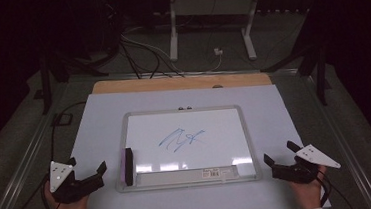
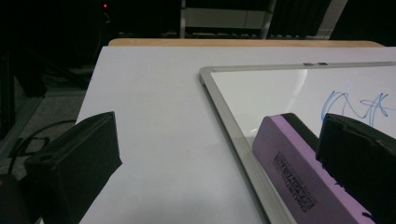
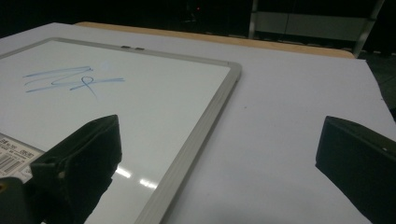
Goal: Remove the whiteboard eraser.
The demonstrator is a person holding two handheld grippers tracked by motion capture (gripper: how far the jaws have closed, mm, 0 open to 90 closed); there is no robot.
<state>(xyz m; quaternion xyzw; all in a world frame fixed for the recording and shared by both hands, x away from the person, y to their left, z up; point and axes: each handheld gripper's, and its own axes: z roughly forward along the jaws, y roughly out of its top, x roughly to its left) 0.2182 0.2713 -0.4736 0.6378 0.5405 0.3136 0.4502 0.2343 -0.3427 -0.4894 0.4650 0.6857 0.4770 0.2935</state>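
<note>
Left gripper (image 1: 86, 168) jaws apart, empty, at 9 o'clock of the purple rectangular eraser (image 1: 127, 166). Eraser lies on the silver-framed whiteboard (image 1: 192, 179), left edge, seemingly untouched. Right gripper (image 1: 279, 153) jaws spread, empty, at board's 3 o'clock. Blue marker scribble (image 1: 180, 138) mid-board.

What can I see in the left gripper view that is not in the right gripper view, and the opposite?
Left gripper view: the purple eraser lying on the whiteboard's left edge, close to one of the open left gripper fingers.

Right gripper view: the barcode label on the board's near edge, and the board's right frame, with the right gripper open above it.

Both: the whiteboard, the blue scribble and the white table sheet.
</note>
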